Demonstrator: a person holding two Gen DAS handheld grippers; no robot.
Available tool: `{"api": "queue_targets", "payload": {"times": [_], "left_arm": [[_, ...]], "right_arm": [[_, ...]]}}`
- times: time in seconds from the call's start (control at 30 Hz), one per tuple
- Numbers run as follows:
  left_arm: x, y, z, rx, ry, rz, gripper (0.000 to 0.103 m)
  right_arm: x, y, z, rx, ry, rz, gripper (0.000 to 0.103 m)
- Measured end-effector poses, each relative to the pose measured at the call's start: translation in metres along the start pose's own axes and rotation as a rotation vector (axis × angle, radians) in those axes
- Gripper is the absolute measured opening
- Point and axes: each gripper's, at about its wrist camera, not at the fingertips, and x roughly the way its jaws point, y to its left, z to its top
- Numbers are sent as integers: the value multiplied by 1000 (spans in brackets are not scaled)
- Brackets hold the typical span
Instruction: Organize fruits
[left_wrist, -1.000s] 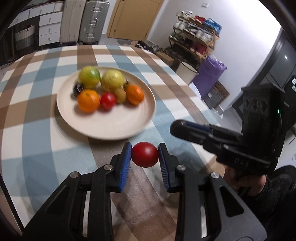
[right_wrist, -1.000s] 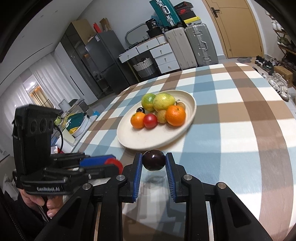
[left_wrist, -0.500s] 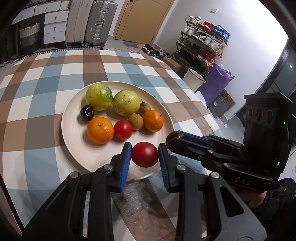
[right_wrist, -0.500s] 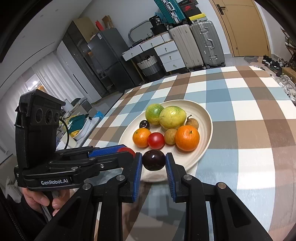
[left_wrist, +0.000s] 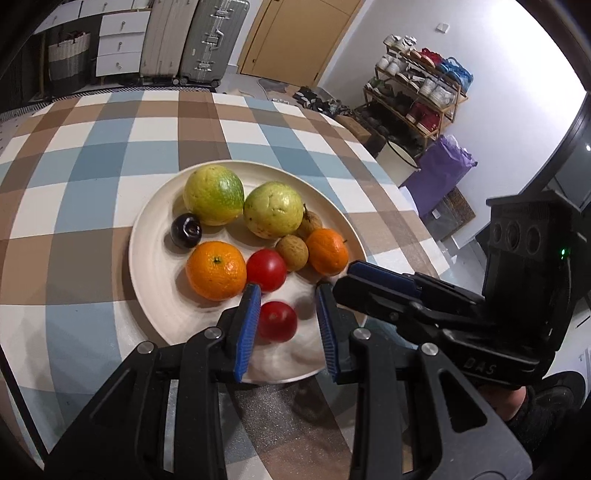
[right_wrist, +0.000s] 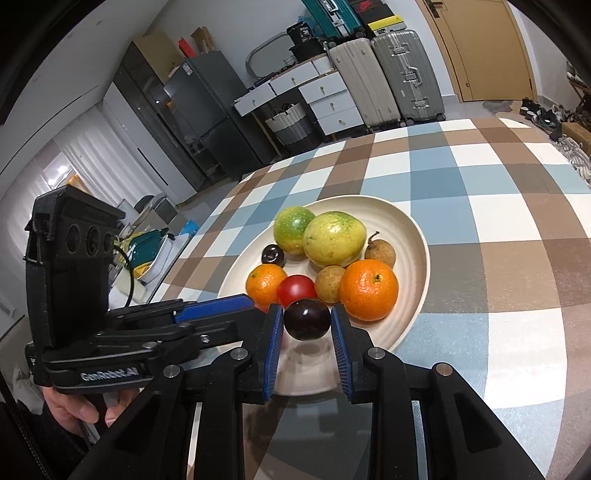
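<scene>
Left wrist view: left claw (left_wrist: 287, 295) is released, and the small glossy red tomato (left_wrist: 277, 320) lies on the plate (left_wrist: 155, 258) between the blue ribbed pads, against the left one and clear of the right. The right claw (left_wrist: 345, 277) crowds in from the right, just beside the left claw's right finger. Straight ahead on the plate are a second tomato (left_wrist: 266, 269) and a dimpled orange (left_wrist: 216, 270), both close to the pad tips. The plate is cream, round and shallow with faint ridges, and sits on a worktop (left_wrist: 92, 177) with a checked blue, brown and white cover. Right wrist view: the right claw's jaws are opening with a dark, shiny, round plum (right_wrist: 306, 319) between the pad tips, low over the near rim; any gap at the pads is too thin to call. A larger orange (right_wrist: 368, 290) sits just right of it, and a rough tan longan (right_wrist: 330, 284) just behind. The left claw comes in from the left, tip beside the plum.
</scene>
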Motion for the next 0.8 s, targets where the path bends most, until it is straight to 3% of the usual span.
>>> {"api": "queue_targets", "payload": {"times": [0.07, 0.5, 0.57, 0.63, 0.7, 0.77, 0.8], "left_arm": [[-2, -1, 0, 0, -4, 4, 27], [-46, -29, -14, 51, -84, 71, 28], [-56, -35, -17, 58, -104, 91, 32], [-67, -40, -21, 63, -129, 106, 39], [-80, -45, -26, 62, -158, 131, 49], [-92, -51, -31, 59, -191, 175, 65], [-100, -54, -35, 62, -216, 184, 68]], "right_arm": [[-2, -2, 0, 8, -10, 6, 44], [-51, 14, -6, -27, -135, -25, 48], [-61, 20, -7, -39, -157, -27, 53], [-71, 27, -8, -52, -186, -25, 65], [-83, 36, -11, -69, -229, -21, 78], [-93, 44, -13, -90, -261, -17, 82], [-96, 47, -14, -98, -268, -17, 86]]}}
